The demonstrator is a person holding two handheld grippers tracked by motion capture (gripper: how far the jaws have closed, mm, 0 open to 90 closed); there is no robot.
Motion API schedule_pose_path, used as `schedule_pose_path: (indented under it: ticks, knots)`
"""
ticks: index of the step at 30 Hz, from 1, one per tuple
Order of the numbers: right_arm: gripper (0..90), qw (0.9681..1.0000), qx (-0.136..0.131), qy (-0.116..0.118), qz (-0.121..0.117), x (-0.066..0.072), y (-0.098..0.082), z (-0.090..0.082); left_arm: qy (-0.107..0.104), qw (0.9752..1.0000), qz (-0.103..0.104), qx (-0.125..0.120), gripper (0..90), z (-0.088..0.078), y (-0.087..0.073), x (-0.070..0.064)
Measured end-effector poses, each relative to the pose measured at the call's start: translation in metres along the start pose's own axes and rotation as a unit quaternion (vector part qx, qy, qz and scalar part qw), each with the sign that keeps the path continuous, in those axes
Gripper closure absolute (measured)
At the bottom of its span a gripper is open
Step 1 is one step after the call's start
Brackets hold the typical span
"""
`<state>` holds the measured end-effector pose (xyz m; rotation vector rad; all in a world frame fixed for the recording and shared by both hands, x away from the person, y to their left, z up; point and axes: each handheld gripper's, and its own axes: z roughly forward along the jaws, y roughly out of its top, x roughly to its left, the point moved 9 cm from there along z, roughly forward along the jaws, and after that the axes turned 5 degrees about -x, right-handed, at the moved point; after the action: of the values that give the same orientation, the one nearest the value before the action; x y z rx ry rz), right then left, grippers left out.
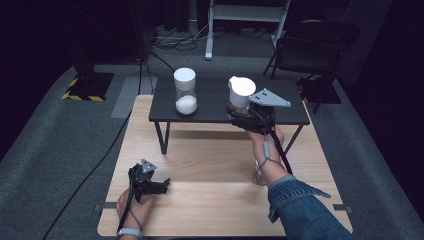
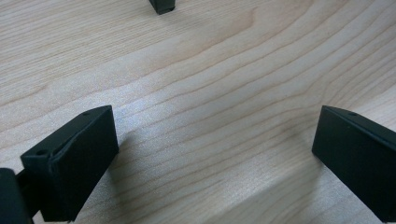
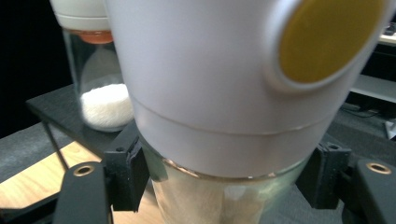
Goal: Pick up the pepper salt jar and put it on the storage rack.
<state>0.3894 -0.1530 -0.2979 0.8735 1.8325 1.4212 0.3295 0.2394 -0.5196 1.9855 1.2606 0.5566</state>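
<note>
Nearest to us, our left hand-held gripper (image 1: 162, 184) rests on the wooden desk (image 1: 215, 165) at its near left, released, its jaws wide apart over bare wood grain (image 2: 210, 116). Farther out on the right, our right hand-held gripper (image 1: 239, 114) is grasping a glass jar with a white lid (image 1: 240, 91); in the right gripper view the black jaws press on the glass body (image 3: 205, 196) just below the lid. The jar is tilted at the front edge of the small black table (image 1: 210, 107) standing on the desk. Beyond, on that table's left part, a second white-lidded jar (image 1: 185, 91) stands upright, holding white powder.
</note>
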Motion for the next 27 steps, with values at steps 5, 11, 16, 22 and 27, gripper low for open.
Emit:
schedule_pose_path:
  ticks: [5, 11, 16, 22, 27]
  knots:
    - [30.3, 0.9999, -0.003, -0.012, 0.002, -0.001, 0.000, 0.012, 0.000, 1.0000, 0.000, 0.000, 0.4, 0.000, 0.000, 0.000]
    - [30.3, 0.9997, 0.004, -0.020, 0.010, -0.004, -0.003, 0.028, 0.000, 1.0000, 0.000, 0.000, 0.4, 0.000, 0.000, 0.000]
    - [30.3, 0.9995, 0.014, -0.027, 0.008, -0.007, -0.007, 0.037, 0.000, 1.0000, 0.000, 0.000, 0.4, 0.000, 0.000, 0.000]
    - [30.3, 0.9990, 0.026, -0.030, 0.021, -0.014, -0.010, 0.044, 0.000, 1.0000, 0.000, 0.000, 0.4, 0.000, 0.000, 0.000]
    - [30.1, 0.9990, 0.027, -0.025, 0.024, -0.016, -0.010, 0.045, 0.000, 1.0000, 0.000, 0.000, 0.4, 0.000, 0.000, 0.000]
